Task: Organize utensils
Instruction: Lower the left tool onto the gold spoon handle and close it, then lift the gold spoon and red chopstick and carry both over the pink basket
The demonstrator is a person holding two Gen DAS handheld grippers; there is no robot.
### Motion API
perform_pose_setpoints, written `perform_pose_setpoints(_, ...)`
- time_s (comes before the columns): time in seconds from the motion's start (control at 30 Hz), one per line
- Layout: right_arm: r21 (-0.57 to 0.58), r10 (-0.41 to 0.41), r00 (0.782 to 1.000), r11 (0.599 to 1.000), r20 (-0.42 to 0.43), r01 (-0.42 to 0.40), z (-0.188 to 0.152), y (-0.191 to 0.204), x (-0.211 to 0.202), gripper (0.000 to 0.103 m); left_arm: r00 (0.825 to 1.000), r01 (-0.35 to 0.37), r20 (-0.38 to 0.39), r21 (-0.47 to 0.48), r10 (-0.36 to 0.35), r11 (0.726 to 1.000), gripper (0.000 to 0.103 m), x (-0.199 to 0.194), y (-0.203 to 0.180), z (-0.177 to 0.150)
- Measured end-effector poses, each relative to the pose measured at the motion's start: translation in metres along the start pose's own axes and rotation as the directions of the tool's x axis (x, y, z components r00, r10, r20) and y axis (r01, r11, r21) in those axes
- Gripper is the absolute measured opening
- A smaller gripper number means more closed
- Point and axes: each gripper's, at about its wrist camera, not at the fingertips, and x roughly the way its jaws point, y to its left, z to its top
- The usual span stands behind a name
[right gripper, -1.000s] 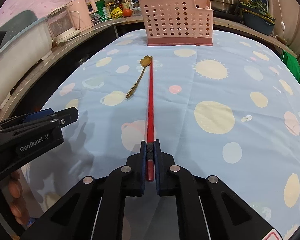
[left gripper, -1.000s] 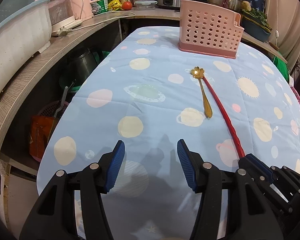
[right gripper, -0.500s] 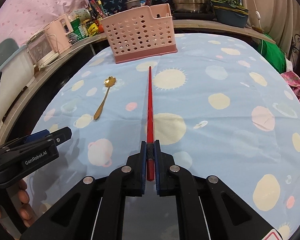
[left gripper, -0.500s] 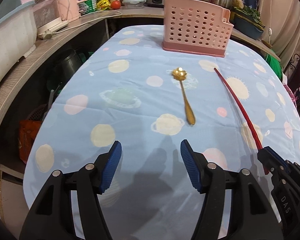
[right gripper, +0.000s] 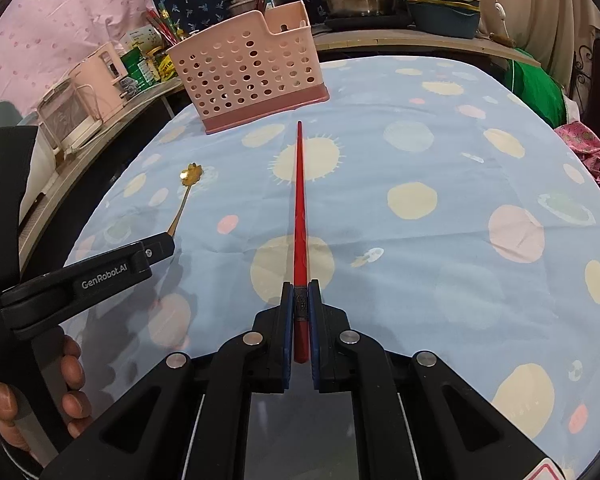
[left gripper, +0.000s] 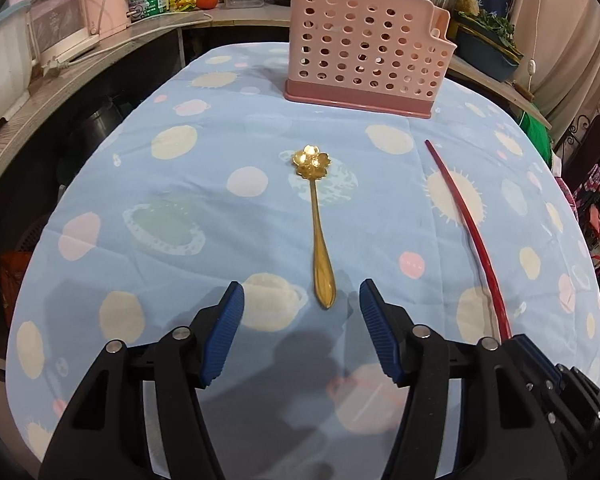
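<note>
Nothing visibly in the basket (right gripper: pixel 252 76) yet: right gripper (right gripper: pixel 299 320) clamps the red chopstick (right gripper: pixel 300 200) above the surface, while the left gripper (left gripper: pixel 300 312), jaws closing but empty, frames the spoon (left gripper: pixel 318 232) handle lying on the cloth.

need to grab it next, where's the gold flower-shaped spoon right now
The gold flower-shaped spoon lies flat on the blue planet-print tablecloth, bowl toward the pink perforated plastic basket, handle tip just ahead of the left gripper.
</note>
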Motion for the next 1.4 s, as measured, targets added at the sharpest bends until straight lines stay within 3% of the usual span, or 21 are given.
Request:
perform_pose_setpoints(0.1,0.001,0.006,1.000,1.000,-0.007,-0.006,0.000,-0.001,0.004,0.007,1.000,-0.006,0.002,0.000,0.006,1.000,0.049,0.004,-0.002,0.002)
perform_pose_setpoints(0.3,0.003,0.010,1.000,1.000,-0.013,-0.010,0.000,-0.002,0.007,0.007,1.000,0.018,-0.003,0.003,-0.018,1.000,0.011,0.004,-0.001,0.003)
perform_pose_setpoints(0.6,-0.003,0.013,1.000,1.000,-0.001,-0.013,0.001,0.002,0.000,0.007,0.999,0.036,0.015,-0.005,-0.036,0.999,0.010,-0.013,0.004,-0.002)
perform_pose_setpoints(0.87,-0.007,0.031,0.996,1.000,0.085,-0.030,0.011,0.006,-0.038,0.007,0.996,0.053,0.074,-0.015,-0.052,0.998,0.010,-0.055,0.014,0.001)
perform_pose_setpoints(1.17,-0.013,0.066,0.974,0.998,0.216,-0.064,0.038,0.013,-0.093,0.007,0.985,0.058,0.162,-0.019,-0.054,0.998,0.009,-0.100,0.021,0.020)
perform_pose_setpoints(1.23,-0.018,0.075,0.969,0.997,0.237,-0.073,0.046,0.015,-0.103,0.007,0.984,0.057,0.172,-0.013,-0.054,0.998,0.002,-0.105,0.019,0.026)
perform_pose_setpoints(1.4,-0.024,0.103,0.954,0.995,0.280,-0.101,0.066,0.017,-0.124,0.007,0.979,0.075,0.189,0.004,-0.074,0.997,0.001,-0.114,0.017,0.040)
